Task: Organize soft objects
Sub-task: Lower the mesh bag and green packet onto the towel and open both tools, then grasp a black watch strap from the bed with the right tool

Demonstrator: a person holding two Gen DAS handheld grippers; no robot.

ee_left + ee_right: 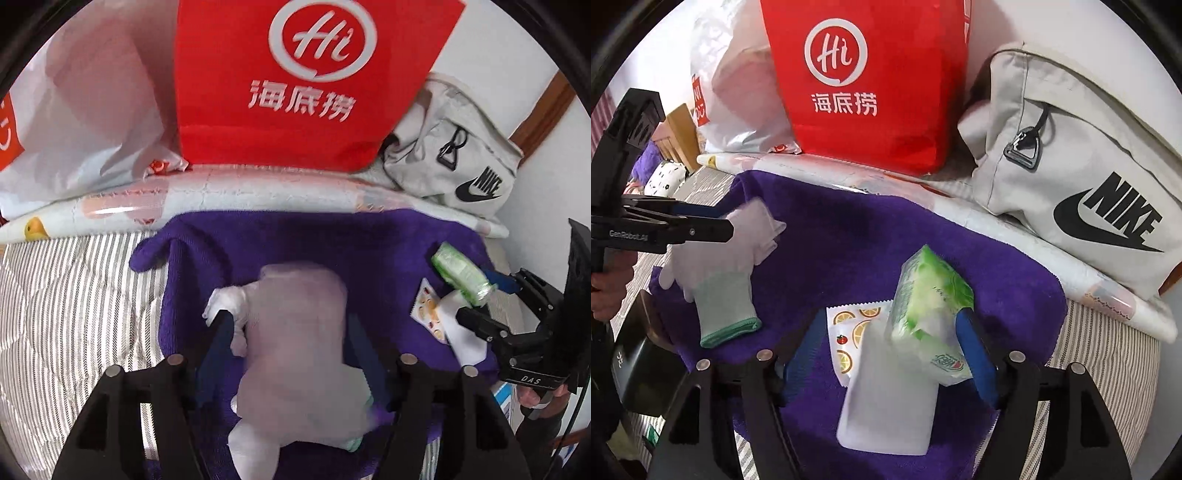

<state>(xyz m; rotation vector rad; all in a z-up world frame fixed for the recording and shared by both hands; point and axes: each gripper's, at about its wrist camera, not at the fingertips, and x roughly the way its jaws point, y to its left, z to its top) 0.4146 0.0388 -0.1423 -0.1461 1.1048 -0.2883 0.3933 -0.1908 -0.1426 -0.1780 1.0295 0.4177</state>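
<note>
A purple towel (295, 236) (849, 240) is spread on the striped bedding. A white glove (295, 332) with a green cuff, blurred in the left wrist view, sits between the fingers of my left gripper (293, 339), whose jaws stand apart. In the right wrist view the glove (720, 295) lies on the towel just under that gripper's (727, 221) tips. My right gripper (886, 354) (480, 299) is open around a green tissue pack (931, 295) (461, 273), which tilts against the right finger only. Under the pack lies a white pouch (886, 398) printed with orange slices.
A red paper bag (295, 92) (868, 92), a white plastic bag (74, 129) and a grey Nike bag (1089, 184) stand along the wall behind the towel. A pale printed roll (258, 188) lies in front of them. Striped bedding (74, 295) extends left.
</note>
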